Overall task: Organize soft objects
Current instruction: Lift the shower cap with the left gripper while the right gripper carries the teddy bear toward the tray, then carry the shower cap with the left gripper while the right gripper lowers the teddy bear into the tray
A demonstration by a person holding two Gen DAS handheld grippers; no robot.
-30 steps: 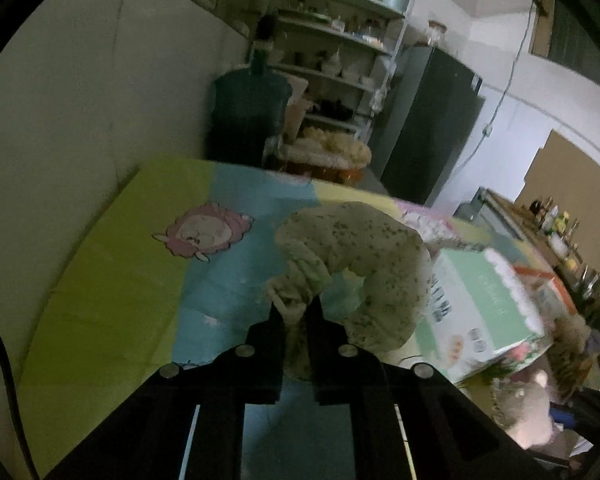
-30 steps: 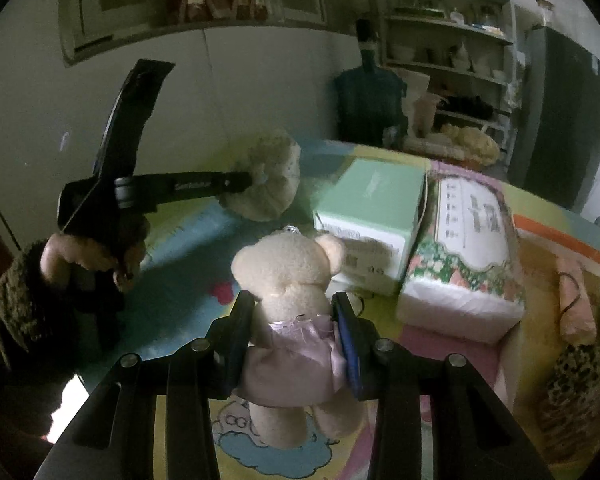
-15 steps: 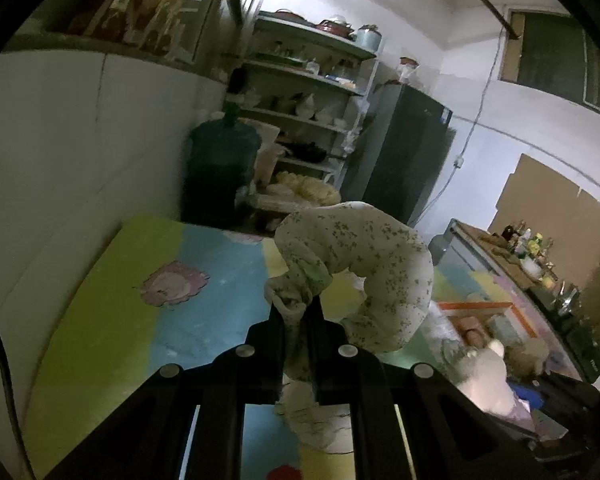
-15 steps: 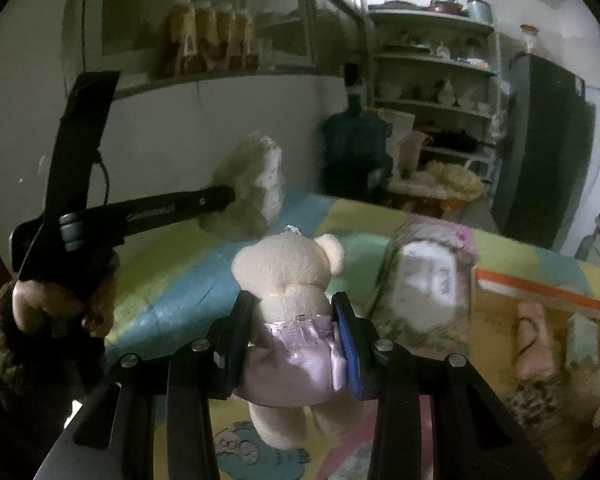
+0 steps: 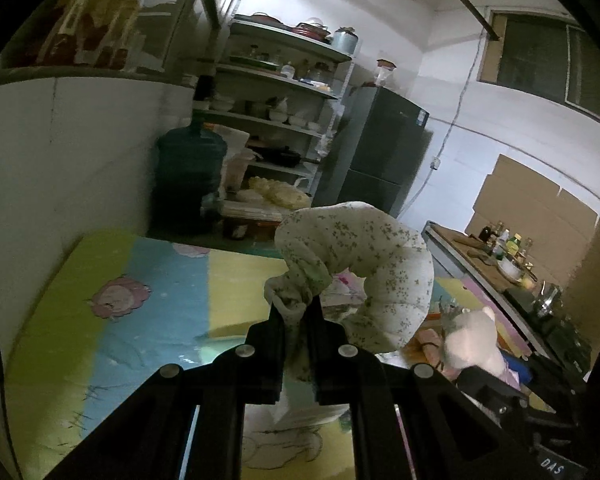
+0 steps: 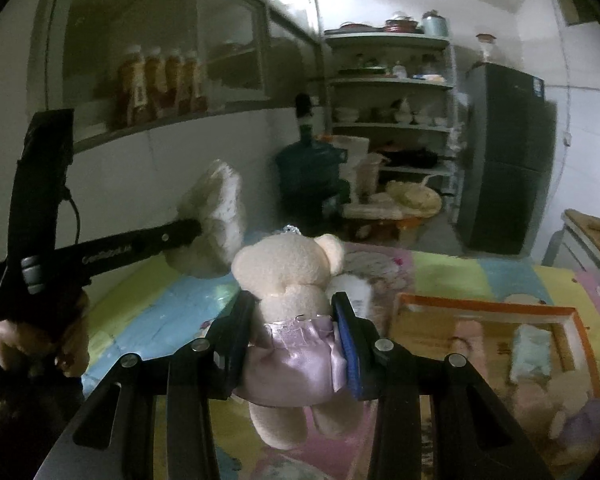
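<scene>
Two soft items are now carried high: since a second ago both have risen off the play mat (image 5: 168, 280), so the green box and tissue pack have dropped from view. Judged: transfer toward the orange-rimmed box (image 6: 488, 312), lower right of the right wrist view.

Left claw (image 5: 296, 312): nearly together, pinching one end of the floral U-shaped neck pillow (image 5: 380, 264), which hangs at frame centre.

Right claw (image 6: 294, 308): clamped on the waist of the cream teddy bear (image 6: 288, 272), in a lilac satin skirt, centre frame.
</scene>
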